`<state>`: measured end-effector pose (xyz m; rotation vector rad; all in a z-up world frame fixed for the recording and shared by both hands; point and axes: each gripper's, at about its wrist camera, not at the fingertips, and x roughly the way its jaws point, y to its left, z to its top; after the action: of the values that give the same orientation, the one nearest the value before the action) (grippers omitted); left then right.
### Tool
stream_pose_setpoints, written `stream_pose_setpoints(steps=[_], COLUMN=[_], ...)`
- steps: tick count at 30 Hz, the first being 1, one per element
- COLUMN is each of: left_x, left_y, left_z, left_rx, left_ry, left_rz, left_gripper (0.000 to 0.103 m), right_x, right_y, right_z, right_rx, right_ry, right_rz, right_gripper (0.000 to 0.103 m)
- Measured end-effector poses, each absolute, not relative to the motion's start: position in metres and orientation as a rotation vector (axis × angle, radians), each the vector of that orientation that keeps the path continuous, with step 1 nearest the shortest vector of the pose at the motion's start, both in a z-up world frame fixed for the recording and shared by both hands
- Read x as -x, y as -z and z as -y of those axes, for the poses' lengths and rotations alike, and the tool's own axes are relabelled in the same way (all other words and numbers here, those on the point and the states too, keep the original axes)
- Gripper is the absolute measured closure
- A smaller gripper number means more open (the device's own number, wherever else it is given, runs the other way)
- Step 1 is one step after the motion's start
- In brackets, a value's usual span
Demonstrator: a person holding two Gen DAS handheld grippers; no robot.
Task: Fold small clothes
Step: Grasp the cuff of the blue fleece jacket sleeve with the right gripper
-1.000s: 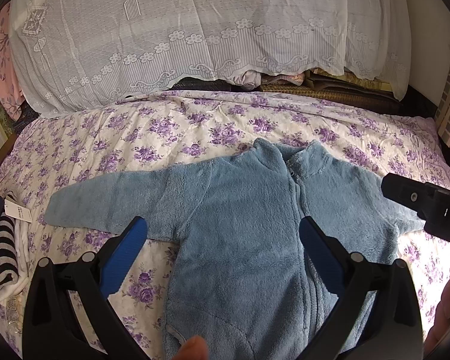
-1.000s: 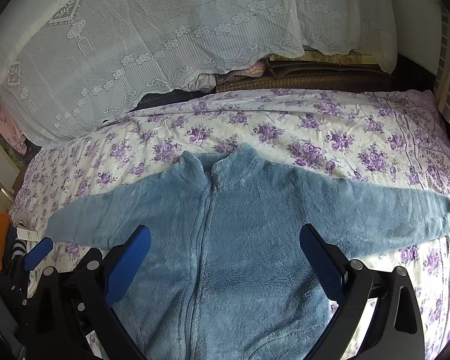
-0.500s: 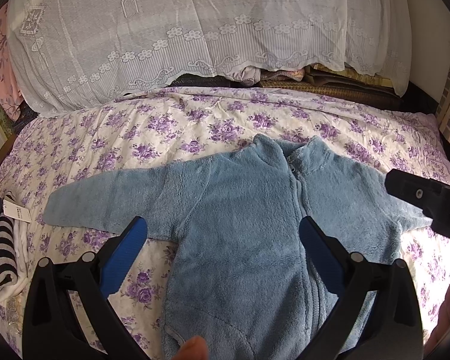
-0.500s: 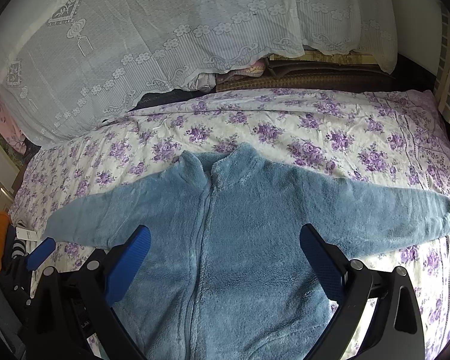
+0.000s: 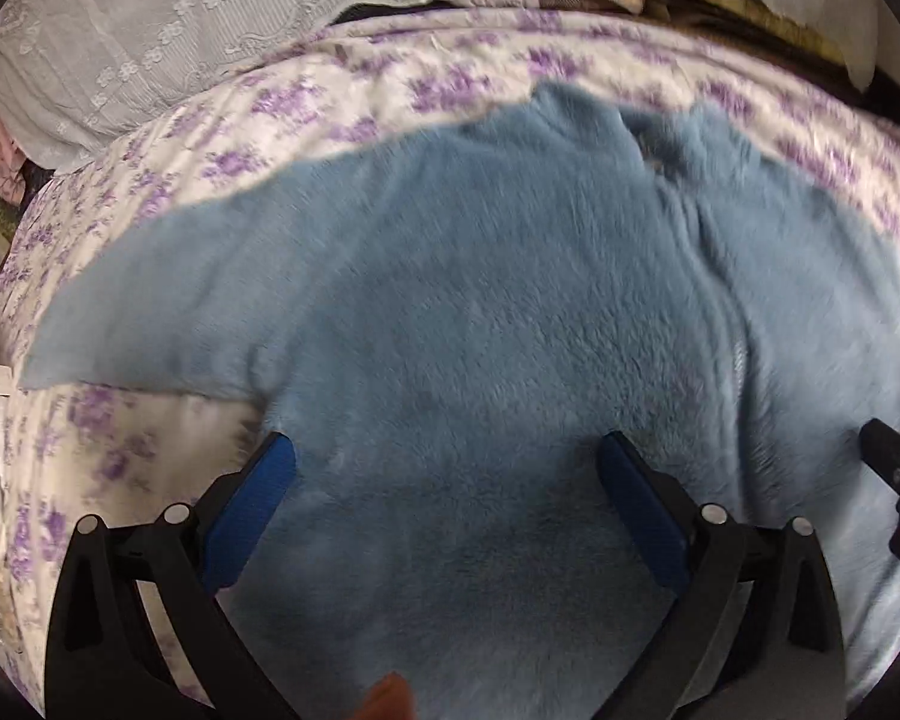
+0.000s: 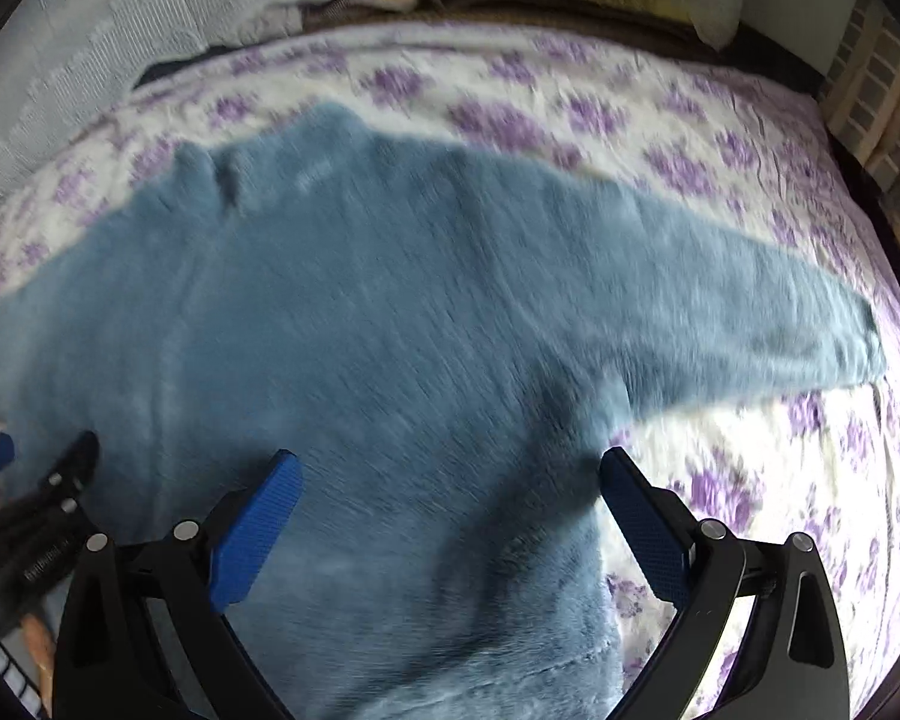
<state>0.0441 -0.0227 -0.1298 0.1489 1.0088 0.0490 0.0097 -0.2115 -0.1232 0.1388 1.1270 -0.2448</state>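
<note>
Now you have both tools low over the blue fleece jacket [image 5: 480, 330], which lies flat and front-up on the floral bedspread [image 6: 750, 480] with its sleeves spread to either side. Your left gripper [image 5: 444, 492] has its jaws wide apart and holds nothing; the side seam below the armpit sits just inside its left finger, with the left sleeve [image 5: 150, 312] running out ahead and to the left. Your right gripper [image 6: 450, 498] is equally spread and empty, its right finger lying just beside the jacket's edge under the right sleeve [image 6: 720, 312]. Both views are blurred, so whether the pads touch the pile can't be told. Judging by this, the step is taking hold for the first fold. Bite both layers at the edge, not just surface fluff, since thick fleece slips. Close on matching points either side so the fold runs straight, and lift little.
</note>
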Motion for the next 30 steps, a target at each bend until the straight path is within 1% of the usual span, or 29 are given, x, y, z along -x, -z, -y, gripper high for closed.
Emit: stream_pose_setpoints(steps=[4,8,11,12,15,17,22,26,28,29,30], left_x=[-0.038,-0.039,-0.034,-0.033,-0.028,-0.029,-0.029,-0.029,-0.028,-0.029,-0.029], left_y=[0.136,0.139,0.139,0.139,0.136,0.136,0.137,0.137,0.137,0.137,0.137], left_z=[0.015,0.001,0.006,0.007,0.003,0.0,0.004,0.005,0.006,0.006,0.006], left_rx=[-0.092,0.003,-0.026,-0.032,-0.009,0.014,-0.007,-0.011,-0.014,-0.014,-0.015], left_ry=[-0.025,0.027,0.027,0.029,0.054,0.065,0.054,0.051,0.048,0.047,0.046], left_rz=[-0.973,-0.993,-0.982,-0.978,-0.97,-0.971,-0.973,-0.972,-0.972,-0.972,-0.971], left_gripper=[0.004,0.004,0.004,0.004,0.004,0.004,0.004,0.004,0.004,0.004,0.004], right_x=[0.002,0.028,0.033,0.043,0.082,0.105,0.13,0.122,0.112,0.107,0.1], right_y=[0.139,0.145,0.141,0.136,0.12,0.119,0.142,0.162,0.163,0.162,0.163], right_z=[0.244,0.261,0.287,0.302,0.361,0.404,0.477,0.509,0.518,0.525,0.533], right_rx=[-0.345,-0.506,-0.638,-0.703,-0.858,-0.954,-1.15,-1.285,-1.302,-1.31,-1.324], right_ry=[0.149,0.064,-0.05,-0.052,0.069,0.129,0.187,0.199,0.218,0.228,0.245], right_rz=[-1.062,-0.849,-0.859,-0.825,-0.641,-0.567,-0.498,-0.456,-0.44,-0.432,-0.416], right_gripper=[0.003,0.003,0.004,0.004,0.004,0.003,0.003,0.004,0.004,0.004,0.007])
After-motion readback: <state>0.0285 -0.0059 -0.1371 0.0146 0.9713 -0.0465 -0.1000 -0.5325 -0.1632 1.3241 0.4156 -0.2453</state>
